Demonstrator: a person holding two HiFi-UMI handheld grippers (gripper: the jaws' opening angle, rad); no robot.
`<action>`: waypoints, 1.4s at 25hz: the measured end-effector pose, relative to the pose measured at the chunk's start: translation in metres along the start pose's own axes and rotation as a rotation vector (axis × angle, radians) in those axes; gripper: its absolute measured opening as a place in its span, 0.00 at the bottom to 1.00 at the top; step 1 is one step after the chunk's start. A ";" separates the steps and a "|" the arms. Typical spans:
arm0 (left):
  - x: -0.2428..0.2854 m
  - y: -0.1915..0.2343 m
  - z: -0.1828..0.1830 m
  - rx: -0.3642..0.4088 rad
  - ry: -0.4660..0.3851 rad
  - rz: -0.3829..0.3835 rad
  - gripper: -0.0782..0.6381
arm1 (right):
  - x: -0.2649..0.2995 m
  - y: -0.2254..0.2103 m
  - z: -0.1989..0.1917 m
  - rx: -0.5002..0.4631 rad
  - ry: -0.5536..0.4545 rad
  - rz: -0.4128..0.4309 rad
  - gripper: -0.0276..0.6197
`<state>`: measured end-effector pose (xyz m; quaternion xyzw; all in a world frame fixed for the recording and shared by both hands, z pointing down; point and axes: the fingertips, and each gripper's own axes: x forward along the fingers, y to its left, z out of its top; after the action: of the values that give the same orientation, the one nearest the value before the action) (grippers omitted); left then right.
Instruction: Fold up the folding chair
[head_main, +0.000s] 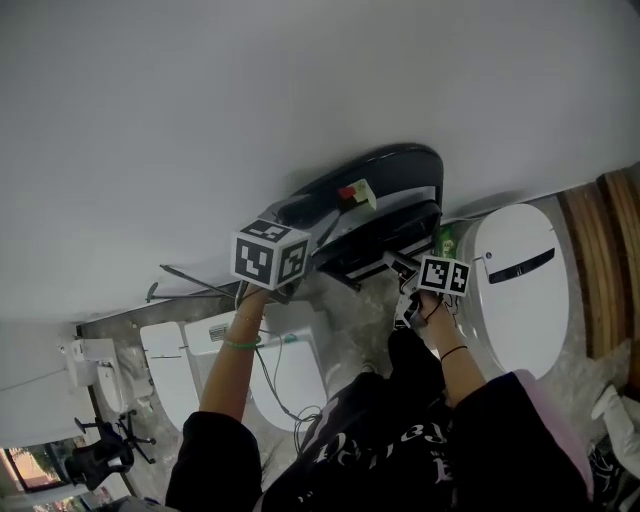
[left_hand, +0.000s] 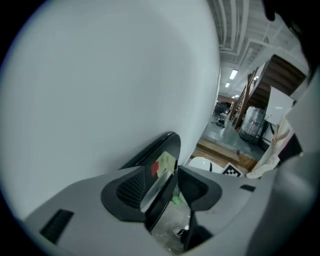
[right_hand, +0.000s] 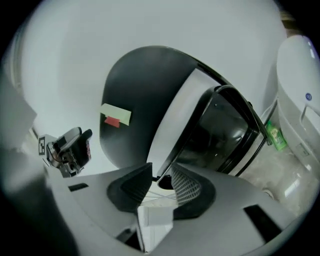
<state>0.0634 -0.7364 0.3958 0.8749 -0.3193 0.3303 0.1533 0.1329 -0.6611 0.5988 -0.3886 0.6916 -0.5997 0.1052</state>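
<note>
No readable writing is found. A pale note with a red tab (right_hand: 116, 115) is stuck on the black folding chair (head_main: 385, 175), which is set at the far side against the white wall (head_main: 300, 90) (a white toilet (head_main: 520, 285) lies to its right). The left gripper (left_hand: 165, 176) is spread wide, with the chair's edge seen in the gap but not pressed. The right gripper (right_hand: 160, 172) is held narrowly apart, with nothing clamped.

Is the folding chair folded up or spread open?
Folded, or nearly: the folding chair has its seat close against its backrest.
</note>
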 end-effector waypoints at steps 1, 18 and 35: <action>-0.003 -0.007 -0.009 -0.025 -0.007 -0.012 0.39 | -0.003 0.008 -0.001 -0.014 -0.010 0.007 0.23; -0.111 -0.133 -0.215 -0.368 -0.091 -0.143 0.12 | -0.079 0.102 -0.144 -0.144 -0.069 0.019 0.20; -0.248 -0.213 -0.375 -0.488 -0.139 -0.254 0.11 | -0.165 0.165 -0.317 -0.252 -0.127 -0.079 0.11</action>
<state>-0.1196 -0.2837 0.4920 0.8657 -0.2869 0.1608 0.3774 -0.0172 -0.3187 0.4779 -0.4628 0.7376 -0.4859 0.0755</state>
